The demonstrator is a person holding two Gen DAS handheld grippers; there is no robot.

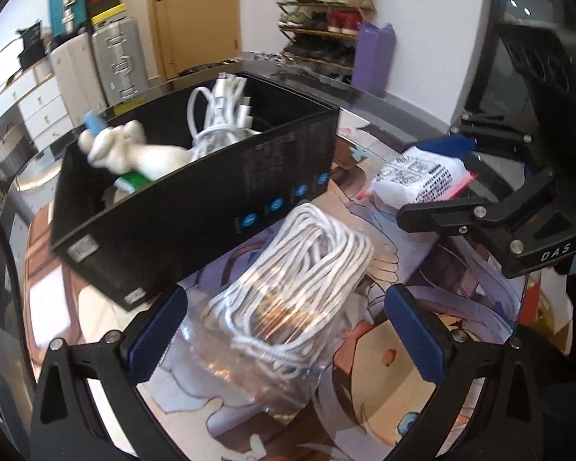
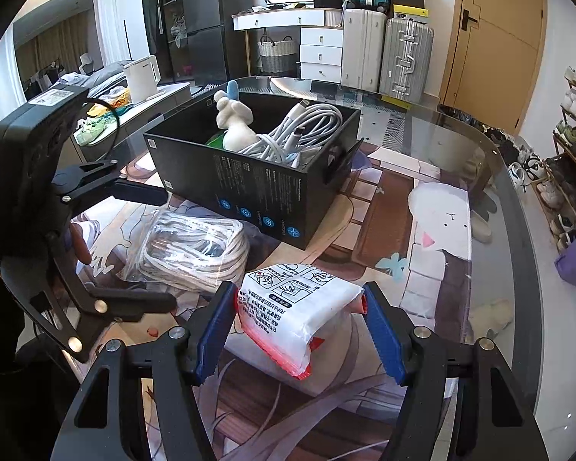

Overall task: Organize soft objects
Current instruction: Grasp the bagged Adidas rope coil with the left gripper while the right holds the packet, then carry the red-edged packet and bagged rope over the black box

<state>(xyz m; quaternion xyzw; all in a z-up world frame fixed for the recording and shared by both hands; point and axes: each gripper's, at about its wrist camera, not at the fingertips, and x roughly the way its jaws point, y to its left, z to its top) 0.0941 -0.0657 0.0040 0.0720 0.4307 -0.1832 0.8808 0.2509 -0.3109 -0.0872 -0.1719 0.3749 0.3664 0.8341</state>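
Observation:
A black box (image 1: pixel 196 207) (image 2: pixel 257 188) stands on the table and holds a white plush toy (image 1: pixel 130 150) (image 2: pixel 236 123) and white cables (image 1: pixel 219 115) (image 2: pixel 303 126). A bagged coil of white rope (image 1: pixel 295 288) (image 2: pixel 196 249) lies in front of the box, between the spread fingers of my open left gripper (image 1: pixel 288 338) (image 2: pixel 149 246). My right gripper (image 2: pixel 301 330) (image 1: pixel 441 180) has its blue pads against both sides of a white printed packet (image 2: pixel 299 303) (image 1: pixel 418 180) resting on the mat.
The glass table carries a printed cartoon mat (image 2: pixel 434 230). Its curved edge (image 2: pixel 518 207) runs on the right. Suitcases (image 2: pixel 384 53), drawers, a door and a shoe rack (image 1: pixel 326 11) stand beyond. A white kettle (image 2: pixel 142 77) sits on a side counter.

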